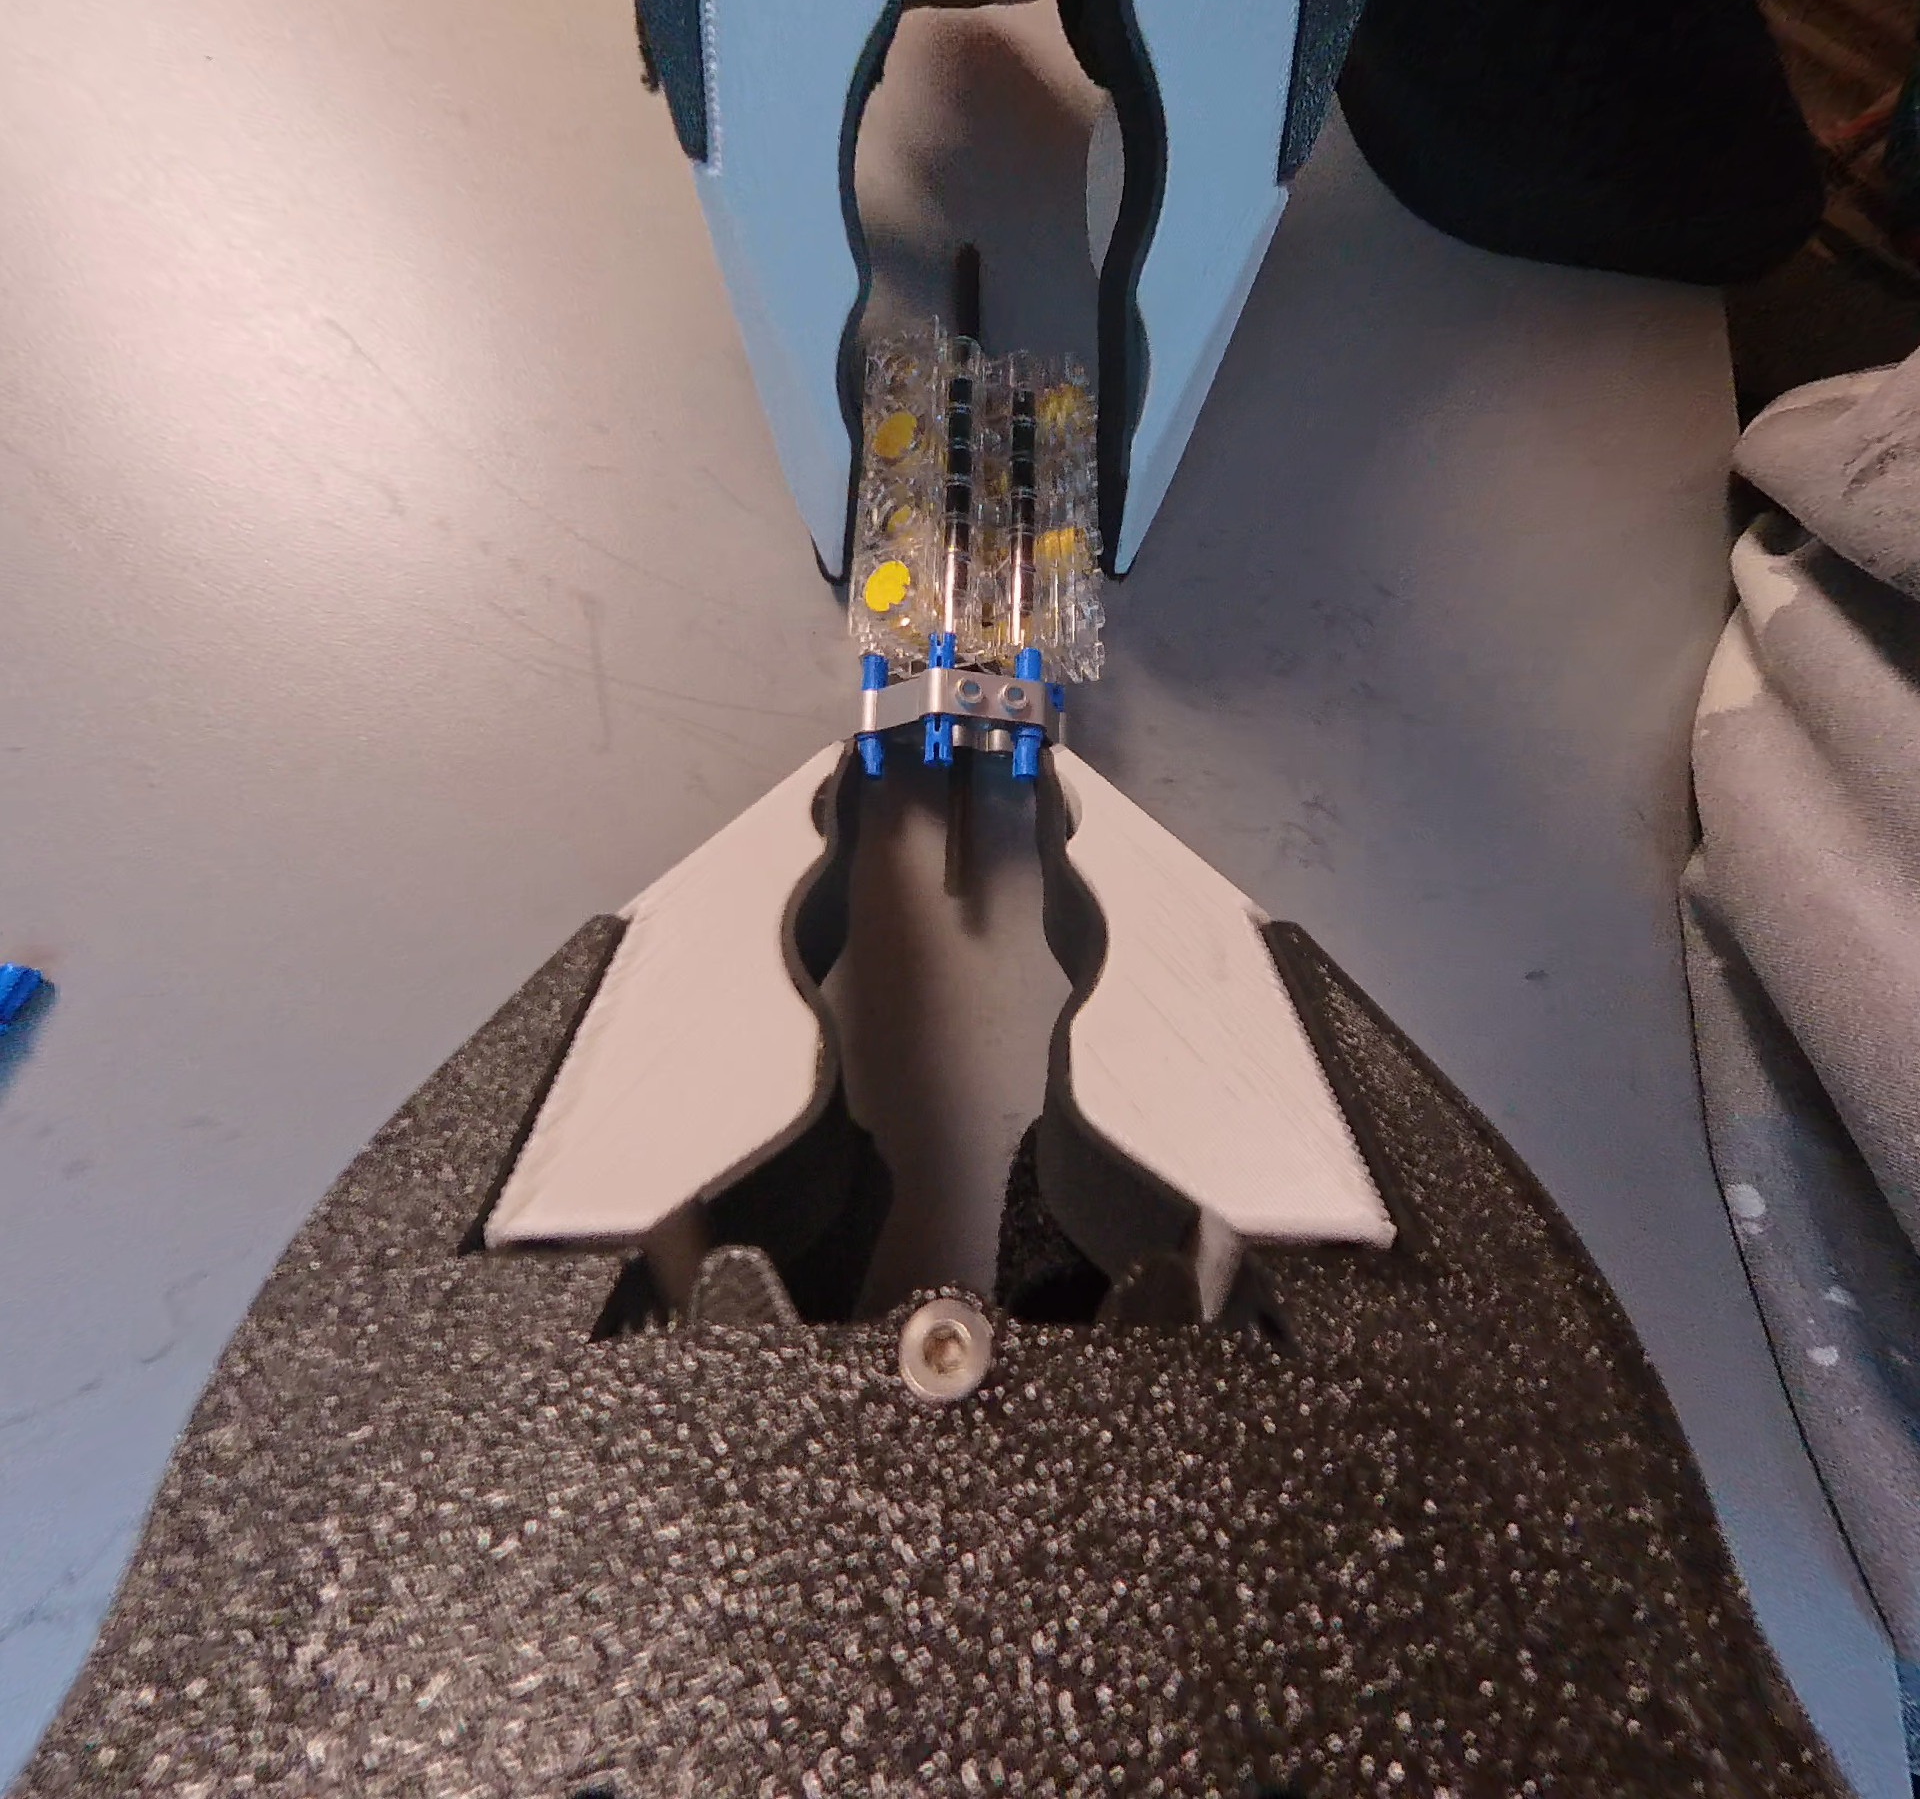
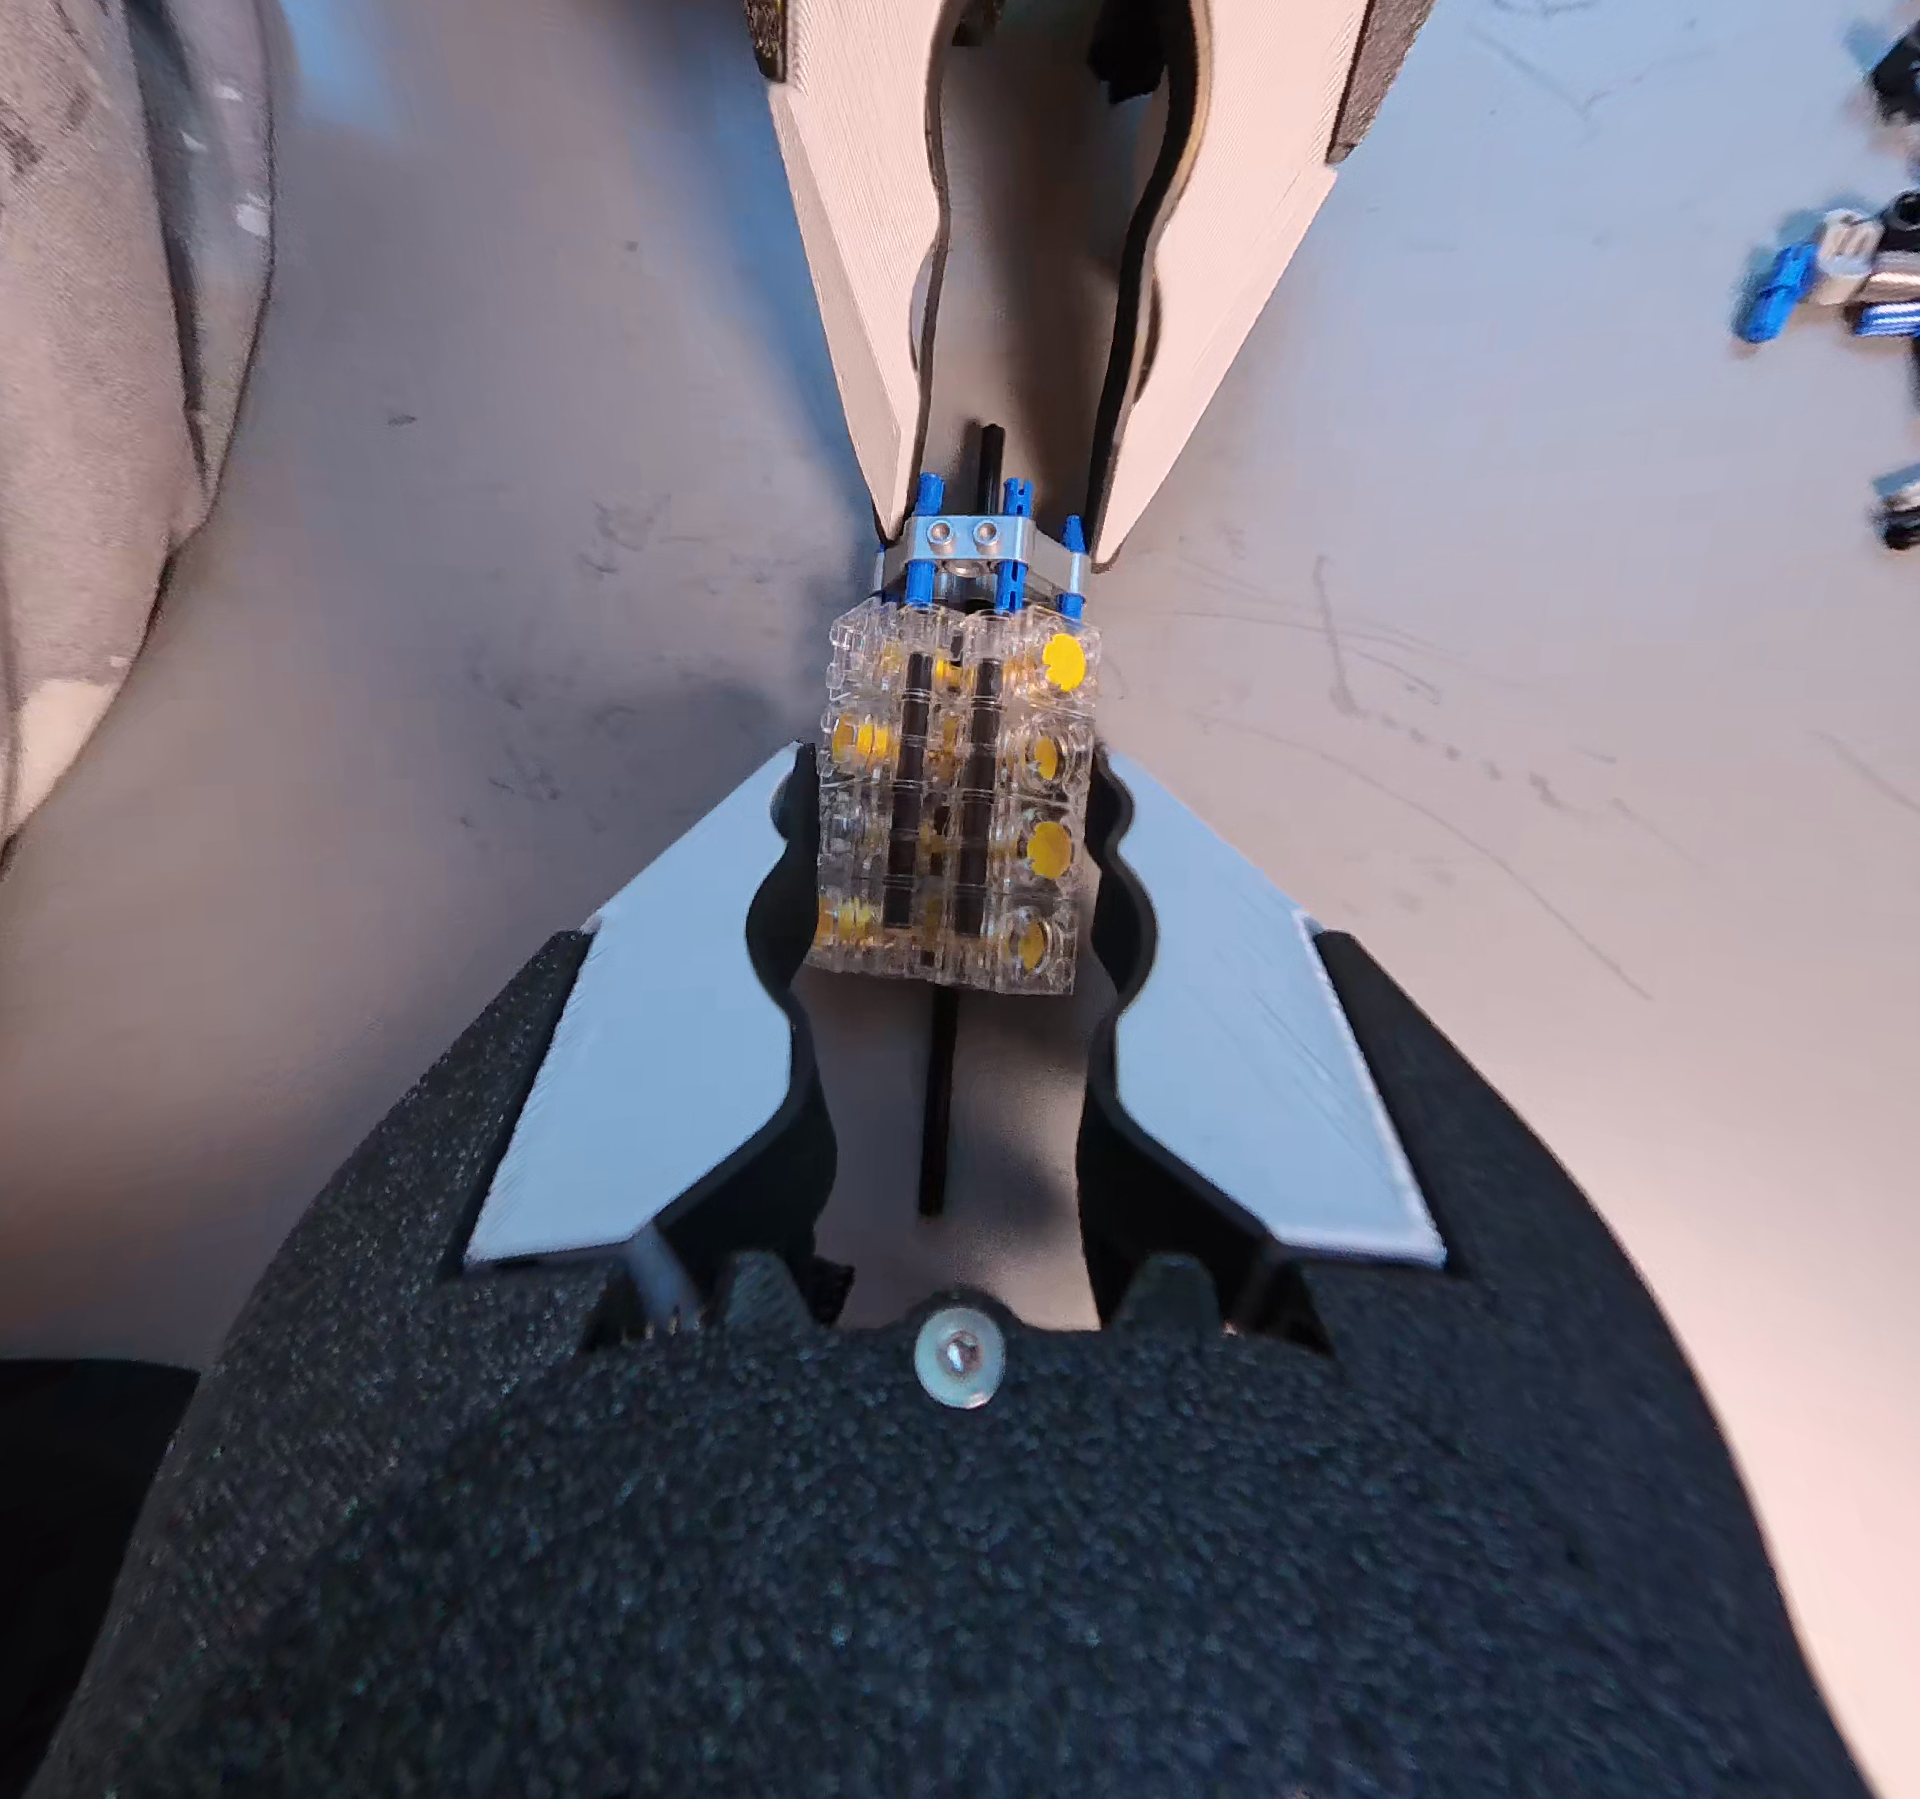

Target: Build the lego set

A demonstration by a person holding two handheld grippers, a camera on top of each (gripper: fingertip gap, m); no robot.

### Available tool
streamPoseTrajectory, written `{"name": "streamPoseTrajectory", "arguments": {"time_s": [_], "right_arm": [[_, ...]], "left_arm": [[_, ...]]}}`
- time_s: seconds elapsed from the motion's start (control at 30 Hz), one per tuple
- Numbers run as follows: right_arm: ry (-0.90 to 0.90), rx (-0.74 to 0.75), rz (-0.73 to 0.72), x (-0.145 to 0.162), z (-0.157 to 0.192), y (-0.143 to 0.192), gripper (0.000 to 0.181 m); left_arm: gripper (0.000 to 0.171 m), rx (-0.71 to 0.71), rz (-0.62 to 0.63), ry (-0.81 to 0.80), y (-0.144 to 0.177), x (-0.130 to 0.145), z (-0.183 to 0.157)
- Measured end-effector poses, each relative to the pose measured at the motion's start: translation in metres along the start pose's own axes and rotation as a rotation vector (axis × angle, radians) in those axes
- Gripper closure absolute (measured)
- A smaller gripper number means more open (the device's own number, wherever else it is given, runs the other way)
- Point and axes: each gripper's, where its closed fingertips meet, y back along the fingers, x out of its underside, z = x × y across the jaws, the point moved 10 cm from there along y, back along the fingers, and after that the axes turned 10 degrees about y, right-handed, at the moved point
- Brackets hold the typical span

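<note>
Left wrist view: left gripper [image 1: 951, 762] fingers pinch the grey-and-blue connector end [image 1: 961, 705] of a clear brick stack [image 1: 971, 502]; right gripper [image 2: 951, 876] clamps its transparent sides above the tabletop [image 2: 1455, 710]. Looks light, rigid, probably snaps apart if twisted.

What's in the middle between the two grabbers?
A toy-brick assembly: the clear block sits in the right gripper, its grey and blue end at the left gripper. Both views show it.
</note>
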Motion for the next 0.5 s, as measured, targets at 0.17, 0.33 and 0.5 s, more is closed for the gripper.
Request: {"name": "streamPoseTrajectory", "arguments": {"time_s": [0.17,0.33,0.5], "right_arm": [[-0.002,-0.012,-0.008,0.0005,-0.0008,-0.0008,0.133],[-0.001,-0.003,-0.006,0.0005,-0.0002,-0.0006,0.131],[0.017,0.047,0.001,-0.0038,0.0034,0.0054,0.122]], "left_arm": [[0.139,-0.001,-0.009,-0.002,0.0001,0.0012,-0.0002],[0.139,-0.005,-0.016,-0.012,0.0005,0.0015,0.0],[0.137,-0.013,-0.022,-0.01,0.0017,0.0028,0.0004]]}}
